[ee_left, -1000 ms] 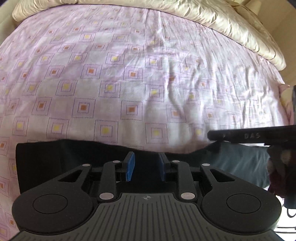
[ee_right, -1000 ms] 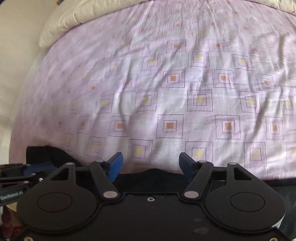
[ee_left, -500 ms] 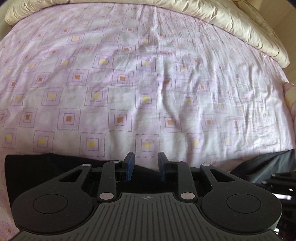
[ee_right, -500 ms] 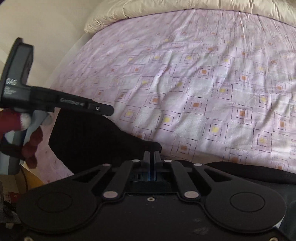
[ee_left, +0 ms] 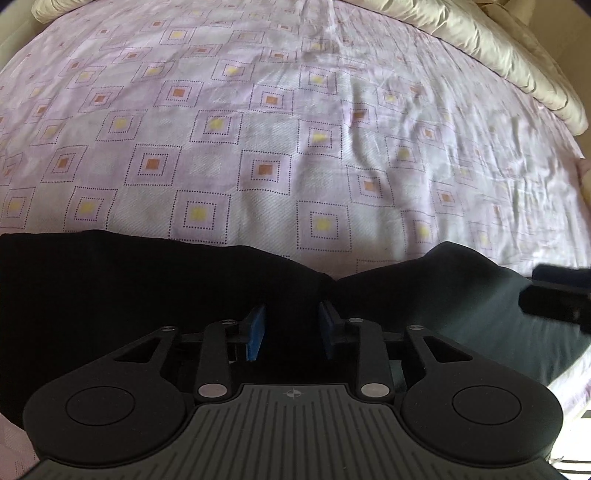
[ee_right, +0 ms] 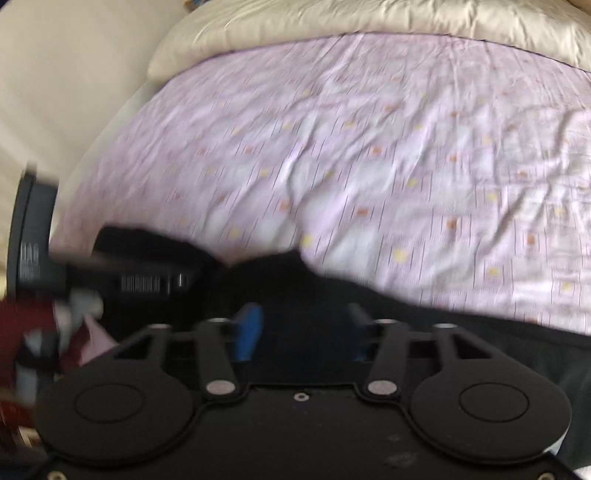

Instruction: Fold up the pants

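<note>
The black pants (ee_left: pixel 129 288) lie on the bed's near edge, spread left and right under both grippers. In the left wrist view my left gripper (ee_left: pixel 291 332) is open, its blue pads (ee_left: pixel 256 334) over the dark cloth where two folds meet. The right gripper's body shows at the far right (ee_left: pixel 554 299). In the blurred right wrist view my right gripper (ee_right: pixel 303 332) is open above the pants (ee_right: pixel 288 288), with a gap between its blue pads (ee_right: pixel 249 332). The left gripper shows at the left (ee_right: pixel 33 254).
A pink bedsheet (ee_left: pixel 295 147) with a square pattern covers the bed. A cream duvet (ee_left: pixel 498 51) is bunched along the far edge; it also shows in the right wrist view (ee_right: pixel 332 26). The bed's left edge and a pale wall (ee_right: pixel 55 92) are beside it.
My right gripper shut on the pants, then opened again. The pants shifted further onto the bed, with more cloth now before my left gripper. Both grippers moved.
</note>
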